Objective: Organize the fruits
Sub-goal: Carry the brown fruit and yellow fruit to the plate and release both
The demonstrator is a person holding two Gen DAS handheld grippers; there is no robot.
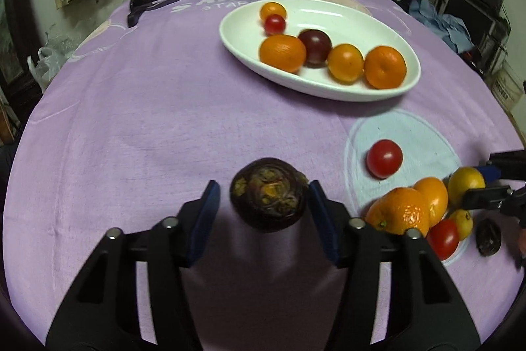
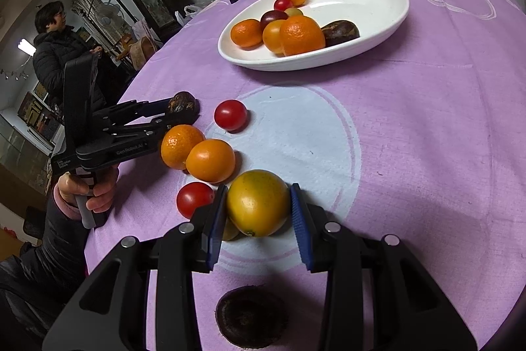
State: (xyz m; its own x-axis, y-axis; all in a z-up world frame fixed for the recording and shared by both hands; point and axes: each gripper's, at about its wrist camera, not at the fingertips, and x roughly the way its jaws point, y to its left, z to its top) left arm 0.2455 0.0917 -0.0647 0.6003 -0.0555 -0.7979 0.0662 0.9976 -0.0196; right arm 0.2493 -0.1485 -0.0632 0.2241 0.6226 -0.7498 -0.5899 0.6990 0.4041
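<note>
Right claw (image 2: 258, 213) pinches a yellow fruit (image 2: 258, 203); left claw (image 1: 263, 203) brackets a dark fruit (image 1: 268, 194), bare cloth (image 1: 131, 120) beyond.

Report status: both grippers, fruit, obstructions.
Left gripper open around dark brown fruit, left pad clear of it. Right gripper shut on yellow fruit. White dish ahead, path clear.

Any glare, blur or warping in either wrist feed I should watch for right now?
Left wrist view: the white dish and its fruit look slightly motion-smeared, a white highlight sits on the loose red tomato, and the left gripper shadows the cloth beneath it. Right wrist view: sharper, with fisheye bending at the table edge and soft glare on the yellow fruit.
</note>
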